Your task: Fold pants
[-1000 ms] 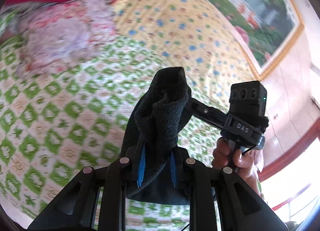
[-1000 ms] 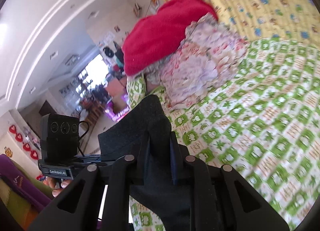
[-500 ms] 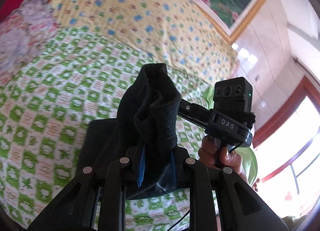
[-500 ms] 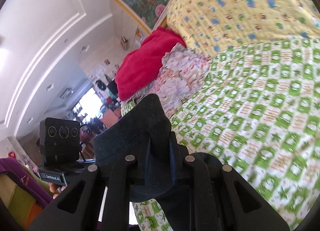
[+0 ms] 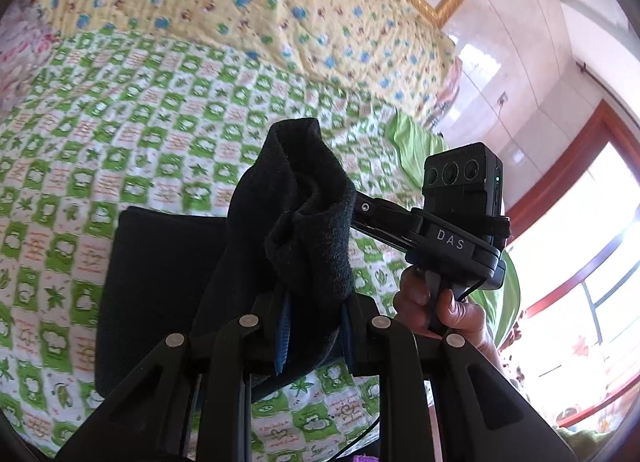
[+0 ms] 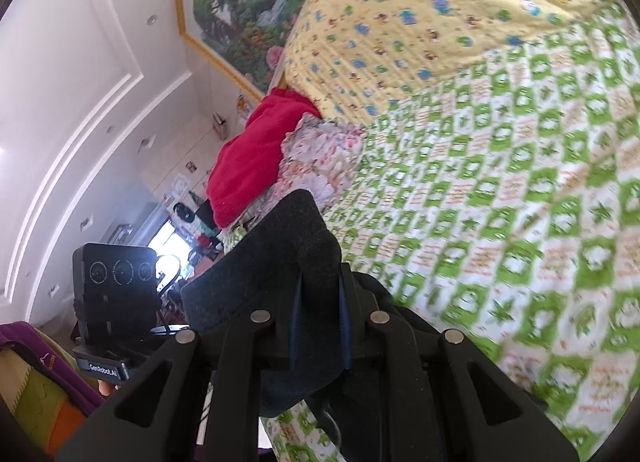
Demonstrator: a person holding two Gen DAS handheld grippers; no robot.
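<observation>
1. The left gripper [image 5: 314, 326] has its fingers clamped on a bunched edge of the pants [image 5: 296, 222]; the blue pads are mostly buried in cloth, so only thin strips of them show.
2. The right gripper [image 6: 320, 314] likewise has its fingers closed on a thick fold of the same pants [image 6: 276, 262], with the fingertips hidden inside the fabric.
3. The pants are dark, nearly black, with a fuzzy, fleece-like nap. In the left wrist view the held end rises in a rounded, rolled hump above the fingers, while the rest lies as a flat dark panel on the green checked bedspread [image 5: 120, 122], just left of the hump.
4. The lower edge of that panel is cut off behind the gripper's black frame, so its full outline cannot be made out.
5. Right of the pants in the left wrist view, a hand [image 5: 444, 310] grips the handle of the other gripper; its wrist and arm pass out of sight behind the frame.
6. The bedspread is quilted, with green and white squares. Beyond the pants lies a yellow quilt [image 6: 440, 14] with small blue and green prints.
7. In the right wrist view a red blanket [image 6: 256, 154] and a pink floral cloth [image 6: 324, 158] are heaped beyond the pants; this part is blurred and their edges are unclear.
</observation>
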